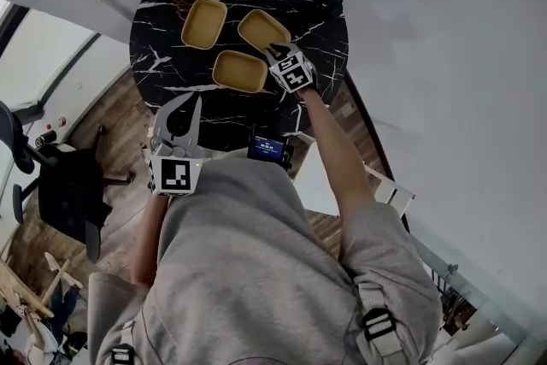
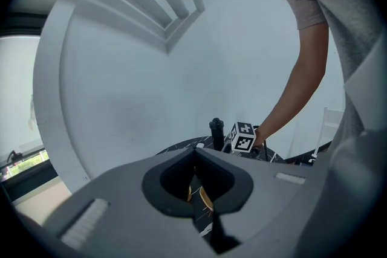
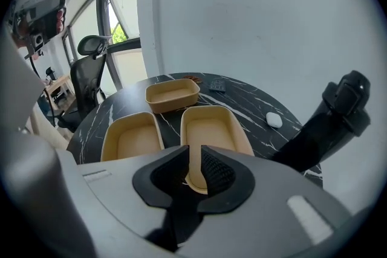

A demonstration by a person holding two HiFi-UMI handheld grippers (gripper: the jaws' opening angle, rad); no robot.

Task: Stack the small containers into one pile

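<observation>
Three small containers [image 1: 239, 70] unstacked, upper ctr on table [image 1: 231, 111]. Right gripper [image 3: 195, 161] jaws apart, straddling near rim of right-hand container [image 3: 208, 124] — no clamp yet. Left gripper [image 1: 195, 101] closed, empty, lower left. Prob. light, thin-walled, springy — pinch rim wall.

Soft even daylight, brightest through the window [image 3: 121, 9] beyond the black table [image 1: 224, 111], faint shadows beside the containers [image 1: 239, 70], gripper views fisheye-bent, dark-cornered, foreground blurred.
</observation>
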